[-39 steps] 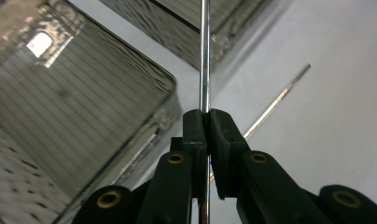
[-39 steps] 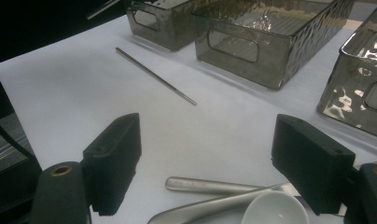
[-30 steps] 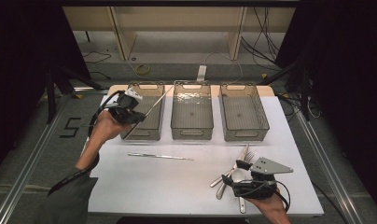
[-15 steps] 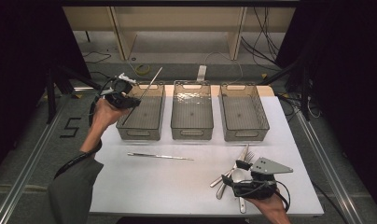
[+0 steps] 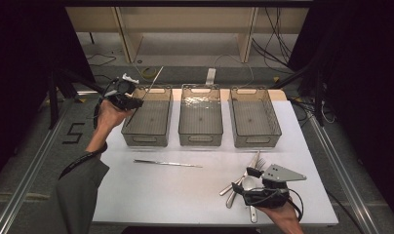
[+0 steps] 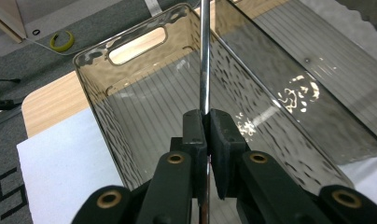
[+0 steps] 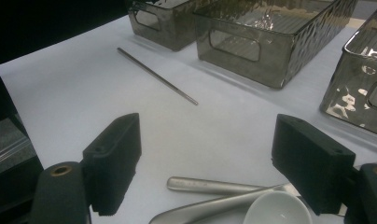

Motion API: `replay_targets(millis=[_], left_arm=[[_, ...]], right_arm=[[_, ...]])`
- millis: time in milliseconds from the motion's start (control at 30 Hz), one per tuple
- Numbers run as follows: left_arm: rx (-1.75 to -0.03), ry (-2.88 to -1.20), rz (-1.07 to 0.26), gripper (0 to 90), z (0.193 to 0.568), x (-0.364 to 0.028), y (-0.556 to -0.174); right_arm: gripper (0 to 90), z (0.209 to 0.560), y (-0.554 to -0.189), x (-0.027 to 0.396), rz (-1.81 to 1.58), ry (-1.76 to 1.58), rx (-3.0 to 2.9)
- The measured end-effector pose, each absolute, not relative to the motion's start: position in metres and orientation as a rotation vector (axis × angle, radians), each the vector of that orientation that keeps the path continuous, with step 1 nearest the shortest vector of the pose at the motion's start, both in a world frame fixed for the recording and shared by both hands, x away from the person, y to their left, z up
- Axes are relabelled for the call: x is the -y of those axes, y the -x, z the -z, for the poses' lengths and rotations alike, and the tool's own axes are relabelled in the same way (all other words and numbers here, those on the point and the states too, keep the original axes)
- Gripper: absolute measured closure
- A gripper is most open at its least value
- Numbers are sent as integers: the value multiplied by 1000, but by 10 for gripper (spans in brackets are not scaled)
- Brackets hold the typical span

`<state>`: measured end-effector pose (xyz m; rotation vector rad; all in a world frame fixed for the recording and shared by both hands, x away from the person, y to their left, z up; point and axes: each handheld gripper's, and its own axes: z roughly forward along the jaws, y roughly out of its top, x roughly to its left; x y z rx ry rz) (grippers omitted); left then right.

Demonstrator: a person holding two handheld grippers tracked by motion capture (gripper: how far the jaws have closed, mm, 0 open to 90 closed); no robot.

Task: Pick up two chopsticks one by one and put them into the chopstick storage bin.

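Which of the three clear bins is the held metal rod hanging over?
The left bin, nearest the left gripper. The gripper pinches the rod above it; the middle bin and right bin sit farther off.

Free mid-table; bins point(image 5: 201, 117) at back.

- Middle bin point(image 5: 200, 119) and right bin point(image 5: 254, 117), both smoked plastic, side by side.
- Yellow tape roll point(image 6: 61, 41) on the floor.
- Number marking point(image 5: 73, 132) on the floor.

Black tongs point(image 6: 206, 122) with brass-ringed pivots, trailing black cables; a grey sleeve point(image 5: 80, 187) on the left arm
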<state>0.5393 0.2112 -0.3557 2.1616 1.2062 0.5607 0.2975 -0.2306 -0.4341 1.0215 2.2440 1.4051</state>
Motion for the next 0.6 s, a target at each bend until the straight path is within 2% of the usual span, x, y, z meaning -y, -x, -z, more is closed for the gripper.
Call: replay_targets(millis=[600], left_arm=[[-1249, -2136, -564, 845, 386, -216, -546]], right_arm=[[249, 434, -297, 230, -1410, -1020, -2244]])
